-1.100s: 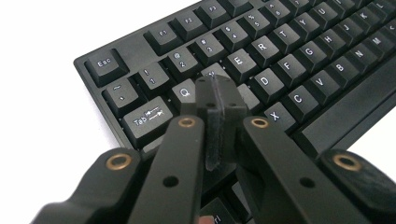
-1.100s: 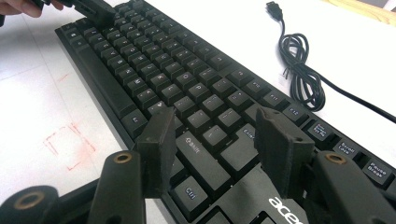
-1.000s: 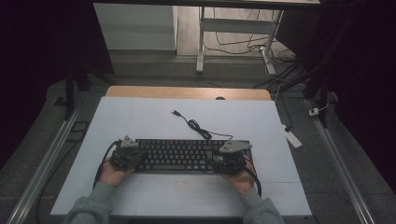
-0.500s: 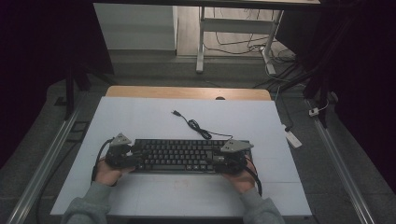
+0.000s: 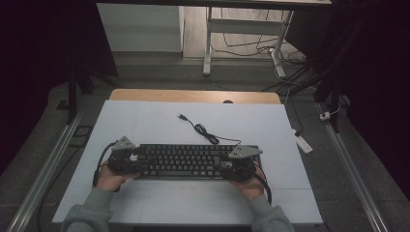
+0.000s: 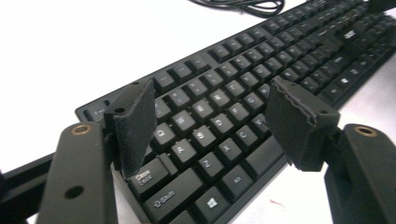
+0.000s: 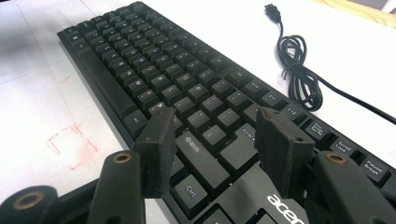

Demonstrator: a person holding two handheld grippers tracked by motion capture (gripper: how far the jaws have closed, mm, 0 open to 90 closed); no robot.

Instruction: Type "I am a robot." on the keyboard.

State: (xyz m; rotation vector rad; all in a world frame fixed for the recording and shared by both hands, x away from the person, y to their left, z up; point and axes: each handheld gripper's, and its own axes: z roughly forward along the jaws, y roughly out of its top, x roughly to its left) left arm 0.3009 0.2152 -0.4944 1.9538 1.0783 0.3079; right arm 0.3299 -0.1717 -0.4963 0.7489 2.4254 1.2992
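Near the tabletop's [image 5: 145,121] front edge, a flat black plastic keyboard [image 5: 186,161] is lying, its coiled cable [image 5: 205,133] trailing back. Over its left end, the left claw [image 6: 212,123] has just been opening, pads clear. Over its right end, the right claw [image 7: 212,140] is gaping, gripping nothing.

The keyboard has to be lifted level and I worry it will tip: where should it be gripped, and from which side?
Grip the keyboard at its two short ends, coming in from the person's side: it lies flat, long and thin. The left tongs and right tongs already stand open over those ends.
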